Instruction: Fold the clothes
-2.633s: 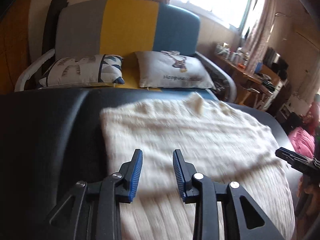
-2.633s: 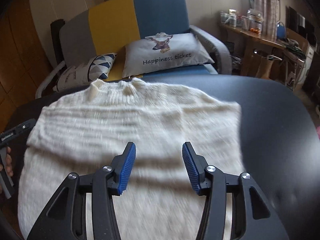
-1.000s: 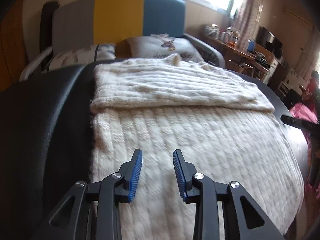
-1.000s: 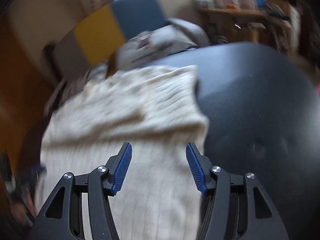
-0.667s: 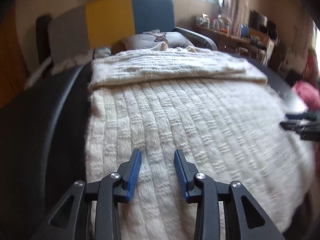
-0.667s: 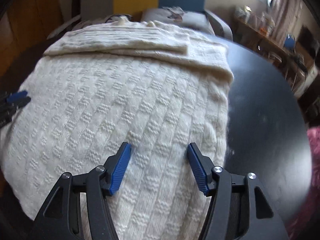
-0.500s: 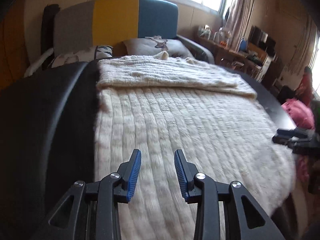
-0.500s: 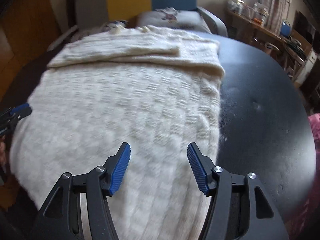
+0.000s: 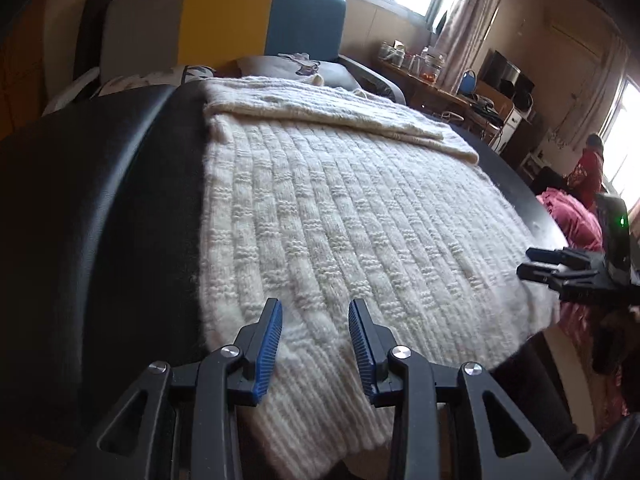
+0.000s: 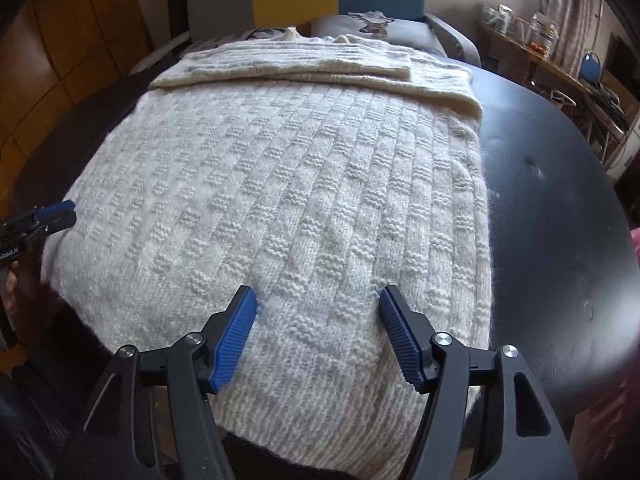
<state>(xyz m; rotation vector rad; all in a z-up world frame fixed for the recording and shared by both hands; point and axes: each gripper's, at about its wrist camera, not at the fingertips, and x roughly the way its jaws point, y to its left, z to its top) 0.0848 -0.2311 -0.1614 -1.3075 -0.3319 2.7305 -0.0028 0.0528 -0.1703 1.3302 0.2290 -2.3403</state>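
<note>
The left gripper (image 9: 315,336) hangs over the near left corner of the sweater (image 9: 340,216), at about 7 o'clock on the garment, its jaws set moderately apart with nothing between them. The right gripper (image 10: 317,334) sits over the near right part, toward 5 o'clock; its jaws are opening, wider than the left's, with only knit below and nothing pinched. Whether either pad brushes the wool is hard to judge from these angles.

The sweater lies flat on the dark worktop (image 10: 560,208), hem (image 10: 320,420) nearest and drooping over the near edge, ribbed body running away toward 12 o'clock. At the far end the sleeves (image 10: 304,66) are already folded across the chest, forming a neat band below the collar. Beyond that, at 12 o'clock, stands a sofa (image 9: 224,20) with cushions.

The sleeve step looks done, and the hands seem to be lining up on the hem for the bottom-to-top fold. The next move calls for both jaws to go down onto the hem corners, close on the full thickness of knit, then lift together and carry the hem toward the collar, keeping the edge level so the thick wool does not bunch or drag the sleeves out of place.
</note>
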